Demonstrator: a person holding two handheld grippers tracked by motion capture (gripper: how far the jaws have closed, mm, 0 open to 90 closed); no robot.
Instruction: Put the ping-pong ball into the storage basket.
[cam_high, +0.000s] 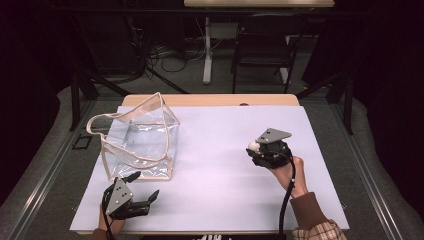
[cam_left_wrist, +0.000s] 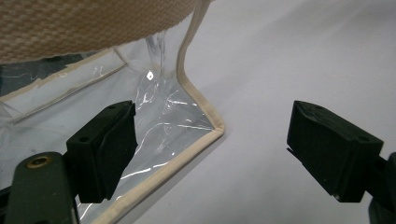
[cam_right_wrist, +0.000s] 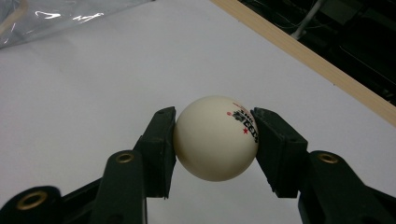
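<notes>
From my seat the high view is dim around the edges: the room behind the table (cam_high: 210, 150) falls nearly to black, while the white tabletop catches soft light from above and reads pale lilac. Shadows there are faint and short. The picture is a little soft and grainy, with fine detail smeared. In the left gripper view I get sharp glints on the clear plastic bag (cam_left_wrist: 163, 116), and the woven strap (cam_left_wrist: 88, 25) close to the lens is blurred. The right gripper view is evenly lit; the white ball (cam_right_wrist: 215, 138) is crisp, with a gentle shade on its underside, and the far background goes dark.
</notes>
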